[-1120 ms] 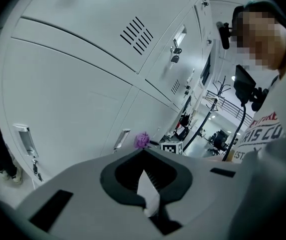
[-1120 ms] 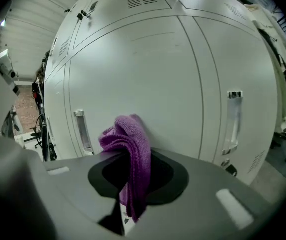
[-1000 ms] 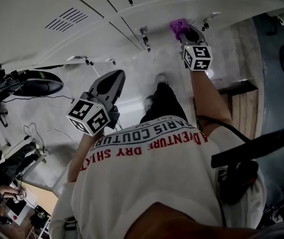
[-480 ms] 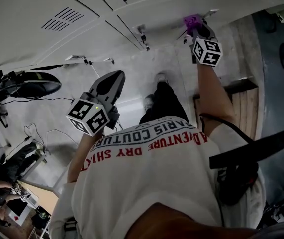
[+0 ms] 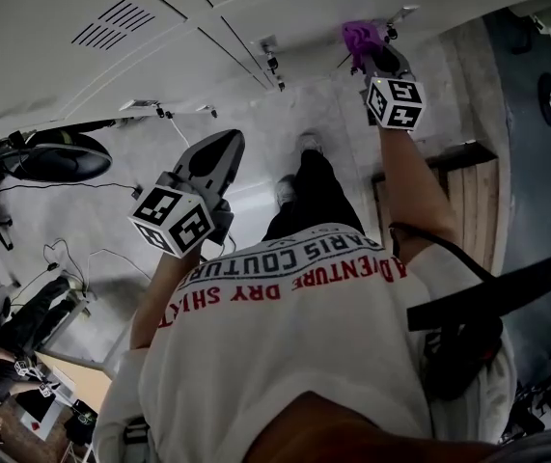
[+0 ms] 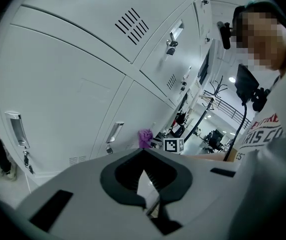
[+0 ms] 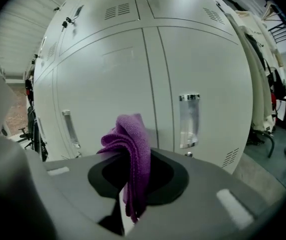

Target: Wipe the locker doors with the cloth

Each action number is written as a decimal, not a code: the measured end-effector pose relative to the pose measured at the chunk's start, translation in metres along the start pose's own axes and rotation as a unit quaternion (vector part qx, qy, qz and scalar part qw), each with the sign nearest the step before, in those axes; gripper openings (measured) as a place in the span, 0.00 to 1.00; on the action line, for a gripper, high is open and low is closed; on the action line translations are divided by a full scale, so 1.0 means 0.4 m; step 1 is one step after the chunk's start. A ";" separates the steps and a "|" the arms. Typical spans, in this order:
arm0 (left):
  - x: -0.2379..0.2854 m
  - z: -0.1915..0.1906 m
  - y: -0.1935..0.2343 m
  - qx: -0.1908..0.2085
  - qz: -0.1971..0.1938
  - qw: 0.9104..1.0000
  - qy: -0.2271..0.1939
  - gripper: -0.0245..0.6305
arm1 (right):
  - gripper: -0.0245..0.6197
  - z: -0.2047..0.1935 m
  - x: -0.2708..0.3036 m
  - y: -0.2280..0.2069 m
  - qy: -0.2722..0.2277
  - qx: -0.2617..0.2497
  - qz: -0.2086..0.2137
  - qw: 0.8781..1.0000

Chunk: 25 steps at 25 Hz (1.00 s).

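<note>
- My right gripper (image 5: 376,58) has slid slightly left along the white metal locker doors (image 5: 285,8), its fingers clamped on the folded purple cloth (image 5: 358,39).
- My left gripper (image 5: 219,152) hangs well away from the doors, fingers together, empty.

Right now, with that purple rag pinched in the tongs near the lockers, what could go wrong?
The purple folded cloth is pinched in the right tongs by a narrow strip, with most of it bunched past the tips, so rubbing might drag it free. It could also snag on the metal door handle close by. If the cloth shifts aside, the hard tips might scrape the white locker door.
</note>
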<state>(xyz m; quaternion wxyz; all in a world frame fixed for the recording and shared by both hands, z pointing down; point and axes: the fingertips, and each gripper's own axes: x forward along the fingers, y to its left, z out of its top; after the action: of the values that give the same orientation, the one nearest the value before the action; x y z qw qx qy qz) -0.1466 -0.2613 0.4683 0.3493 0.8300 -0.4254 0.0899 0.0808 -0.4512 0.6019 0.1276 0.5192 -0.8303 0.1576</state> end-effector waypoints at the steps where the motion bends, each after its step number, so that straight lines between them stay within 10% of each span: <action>1: 0.000 -0.001 -0.002 -0.001 -0.002 1.000 0.000 0.04 | 0.12 -0.002 -0.011 0.034 -0.002 -0.002 0.013 1.000; 13: -0.008 -0.027 0.065 -0.011 0.004 1.000 -0.014 0.04 | 0.12 -0.107 0.017 0.489 0.005 -0.021 0.181 0.983; 25: -0.012 -0.122 0.204 -0.028 0.023 0.999 -0.031 0.04 | 0.12 -0.265 0.190 0.580 0.039 -0.027 0.167 0.985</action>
<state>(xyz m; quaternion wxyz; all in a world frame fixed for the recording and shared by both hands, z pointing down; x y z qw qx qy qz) -0.2053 -0.2583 0.5433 0.3568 0.8123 -0.4573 0.0608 -0.1558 -0.3766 0.6980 0.1454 0.3632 -0.9037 0.1742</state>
